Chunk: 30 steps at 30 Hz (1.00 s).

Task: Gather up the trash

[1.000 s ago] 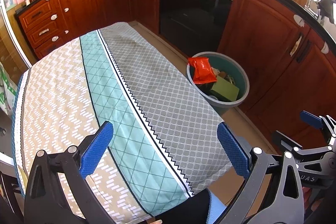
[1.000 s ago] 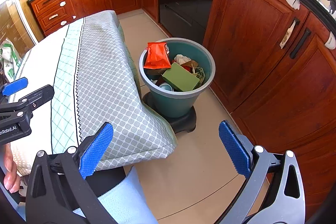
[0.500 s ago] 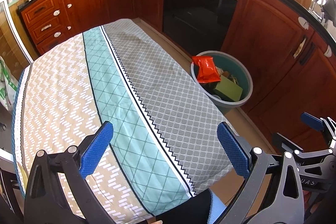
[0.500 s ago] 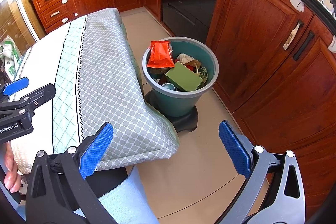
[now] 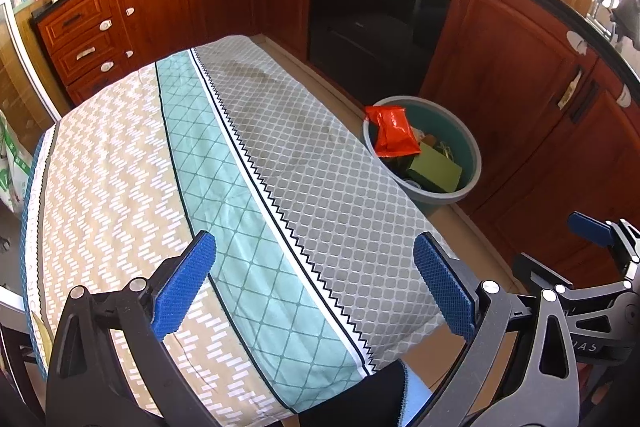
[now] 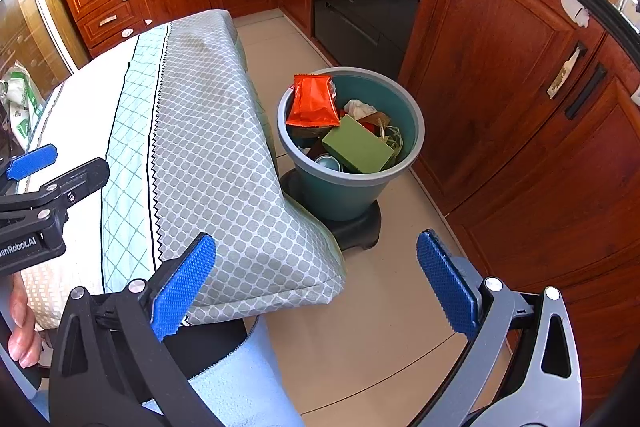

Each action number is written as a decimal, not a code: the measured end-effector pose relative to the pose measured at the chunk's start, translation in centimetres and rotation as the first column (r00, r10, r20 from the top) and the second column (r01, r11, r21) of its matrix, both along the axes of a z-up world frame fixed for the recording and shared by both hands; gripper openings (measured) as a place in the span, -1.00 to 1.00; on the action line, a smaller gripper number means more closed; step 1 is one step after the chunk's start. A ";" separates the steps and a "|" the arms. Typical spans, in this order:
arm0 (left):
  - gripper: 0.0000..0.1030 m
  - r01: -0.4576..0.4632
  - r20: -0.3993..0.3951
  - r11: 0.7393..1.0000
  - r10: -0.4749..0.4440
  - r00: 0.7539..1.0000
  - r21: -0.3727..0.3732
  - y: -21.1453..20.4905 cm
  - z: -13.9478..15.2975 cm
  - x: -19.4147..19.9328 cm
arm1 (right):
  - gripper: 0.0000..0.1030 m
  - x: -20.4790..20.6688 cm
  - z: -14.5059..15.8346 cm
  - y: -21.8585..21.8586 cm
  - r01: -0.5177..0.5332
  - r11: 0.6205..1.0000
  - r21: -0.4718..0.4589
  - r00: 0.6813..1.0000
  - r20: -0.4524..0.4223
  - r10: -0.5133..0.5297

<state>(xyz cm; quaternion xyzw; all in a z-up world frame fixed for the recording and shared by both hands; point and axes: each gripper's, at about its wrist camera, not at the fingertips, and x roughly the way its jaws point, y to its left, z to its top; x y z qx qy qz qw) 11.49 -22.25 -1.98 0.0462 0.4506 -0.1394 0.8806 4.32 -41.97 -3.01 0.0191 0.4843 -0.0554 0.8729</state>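
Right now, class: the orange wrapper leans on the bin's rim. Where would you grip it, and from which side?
Grip the orange wrapper by its crimped top edge, coming from above: that flat edge stands clear above the bin rim, while its lower end is tucked among the other trash.

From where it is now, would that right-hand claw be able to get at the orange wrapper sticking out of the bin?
Probably yes. The right claw is open and empty, and bare floor lies between it and the bin. The orange wrapper leans on the rim, uncovered. Only the table's cloth corner hangs near its left finger.
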 end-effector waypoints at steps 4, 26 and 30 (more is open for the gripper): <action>0.93 -0.006 -0.006 1.000 0.007 1.000 0.006 0.0 -0.2 0.0 | 0.88 0.0 0.0 0.0 0.000 1.000 -0.001 1.000 0.000 0.000; 0.93 -0.021 -0.030 1.000 0.022 0.999 0.016 0.2 -0.8 0.3 | 0.88 0.3 -0.2 -0.2 0.002 1.000 -0.004 1.000 -0.002 -0.003; 0.93 -0.021 -0.032 1.000 0.021 0.999 0.022 0.1 -0.9 0.3 | 0.88 0.4 -0.2 -0.2 0.003 1.000 -0.004 1.000 -0.003 -0.003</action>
